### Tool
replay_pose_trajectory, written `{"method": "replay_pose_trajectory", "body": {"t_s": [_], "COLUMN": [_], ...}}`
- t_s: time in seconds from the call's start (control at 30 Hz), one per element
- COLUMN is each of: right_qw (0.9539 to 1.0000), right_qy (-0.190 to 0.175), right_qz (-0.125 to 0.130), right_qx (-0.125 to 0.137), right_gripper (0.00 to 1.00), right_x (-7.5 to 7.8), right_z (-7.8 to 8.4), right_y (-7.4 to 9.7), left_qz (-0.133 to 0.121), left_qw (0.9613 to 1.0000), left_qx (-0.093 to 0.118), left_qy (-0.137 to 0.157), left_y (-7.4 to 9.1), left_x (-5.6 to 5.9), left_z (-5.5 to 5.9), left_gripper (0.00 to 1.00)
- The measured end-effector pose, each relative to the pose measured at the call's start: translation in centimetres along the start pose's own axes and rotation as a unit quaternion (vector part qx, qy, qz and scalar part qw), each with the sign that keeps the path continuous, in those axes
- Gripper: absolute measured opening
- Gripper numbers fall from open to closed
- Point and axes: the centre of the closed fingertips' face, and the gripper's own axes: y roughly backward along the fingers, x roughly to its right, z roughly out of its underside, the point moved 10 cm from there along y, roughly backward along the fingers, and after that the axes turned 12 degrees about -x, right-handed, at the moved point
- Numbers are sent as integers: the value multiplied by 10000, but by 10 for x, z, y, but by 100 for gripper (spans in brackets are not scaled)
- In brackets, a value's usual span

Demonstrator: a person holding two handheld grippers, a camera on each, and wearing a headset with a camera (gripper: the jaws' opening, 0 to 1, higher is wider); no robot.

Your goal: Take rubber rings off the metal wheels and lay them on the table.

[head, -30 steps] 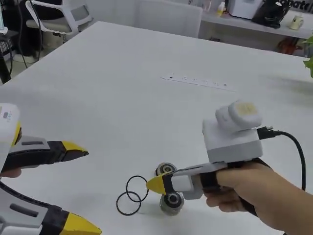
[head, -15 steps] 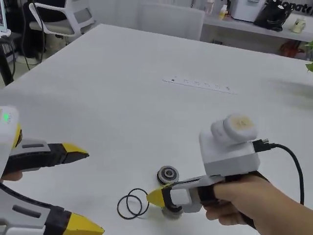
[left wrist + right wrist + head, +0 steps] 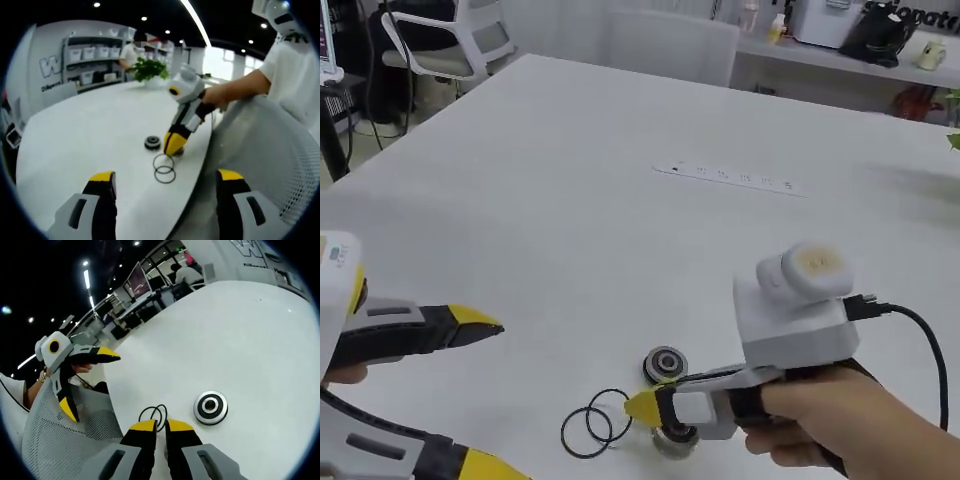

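Note:
Two thin black rubber rings lie overlapping on the white table; they also lie ahead of my left jaws and just past my right jaws. A bare metal wheel lies flat beside them. A second wheel sits under my right gripper, half hidden by it. That right gripper is shut, its yellow tips close together, with nothing seen between them. My left gripper is wide open at the near left, apart from everything.
A white power strip lies across the middle of the table. Office chairs stand beyond the far left corner. A cable trails from the right gripper. The table's near edge runs close to the rings and wheels.
The view has shifted slightly. My right gripper has sunk a little closer to the table over the second wheel. Rings, the bare wheel and the left gripper keep their places.

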Motion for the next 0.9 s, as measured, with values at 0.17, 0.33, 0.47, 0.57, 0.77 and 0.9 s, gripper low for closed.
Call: {"method": "replay_pose_trajectory", "body": {"t_s": [0.17, 0.33, 0.47, 0.57, 0.77, 0.9], "right_qw": [10000, 9996, 9980, 9949, 9923, 9920], "right_qy": [-33, -84, -94, -228, -83, 96], "right_qz": [30, 42, -36, -176, -3, 225], "right_qx": [64, 251, 621, 967, 1239, 1236], "right_gripper": [5, 5, 5, 6, 7, 7], "right_x": [2, 7, 9, 10, 19, 24], "right_z": [-1, -4, -10, -15, -19, -18], "right_y": [3, 10, 18, 26, 38, 43], "left_qz": [-2, -12, 9, 16, -8, -106], "left_qw": [10000, 10000, 10000, 10000, 9995, 9989], "left_qx": [-13, -25, -38, -16, 228, 207], "left_qy": [15, 20, -23, -57, -208, -419], "left_y": [0, 0, 1, 2, 12, 18], "left_x": [0, 0, 0, -1, -7, -16], "left_z": [0, 0, 0, -2, -24, -39], "left_gripper": [83, 83, 84, 84, 87, 87]}}
